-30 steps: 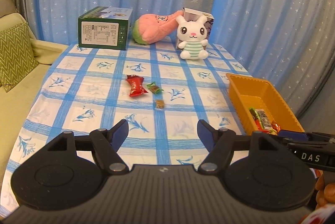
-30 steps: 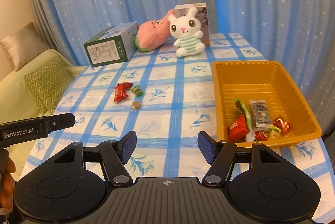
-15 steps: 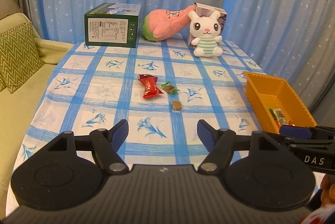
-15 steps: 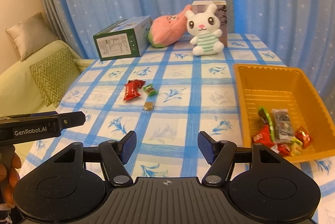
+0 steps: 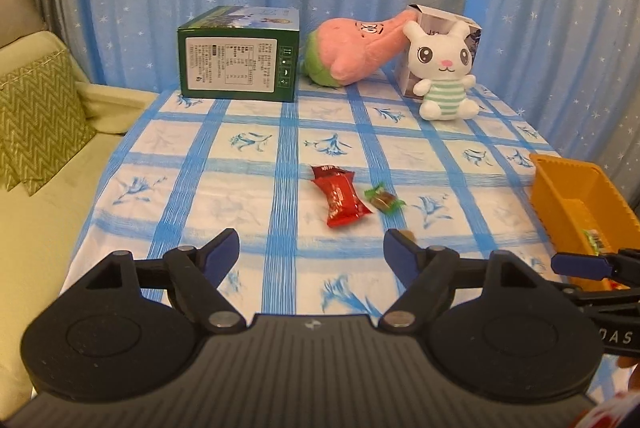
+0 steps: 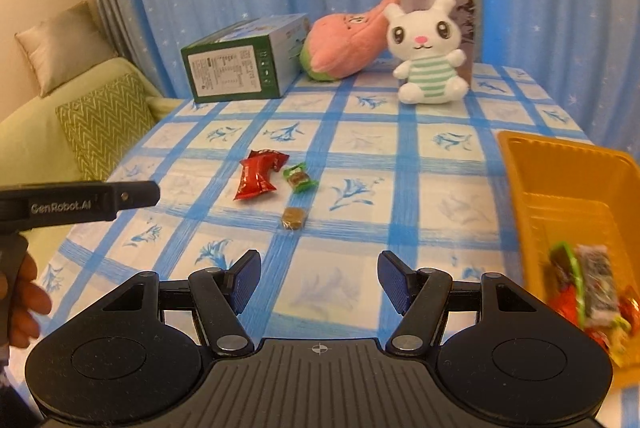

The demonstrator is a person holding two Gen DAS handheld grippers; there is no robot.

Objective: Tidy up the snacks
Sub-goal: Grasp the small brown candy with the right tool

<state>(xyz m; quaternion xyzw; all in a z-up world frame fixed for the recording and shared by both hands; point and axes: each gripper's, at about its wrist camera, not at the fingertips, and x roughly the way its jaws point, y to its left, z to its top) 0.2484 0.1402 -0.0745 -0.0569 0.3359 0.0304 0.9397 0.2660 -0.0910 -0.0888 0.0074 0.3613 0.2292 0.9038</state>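
Note:
Three loose snacks lie mid-table: a red packet, a green-wrapped candy and a small brown candy, which the left gripper's right fingertip partly hides. An orange tray at the right holds several wrapped snacks. My left gripper hovers short of the red packet, its jaws opening with nothing between them. Nearer the tray, my right gripper stands open and empty above the cloth.
A green box, a pink plush, a white bunny plush and a grey carton line the table's far edge. Left of the table is a sofa with cushions. A hand holds the left gripper.
Both grippers have come forward and lower toward the loose snacks, which now look larger. The left jaws have spread wider. The tray has slid toward the right edge of both views.

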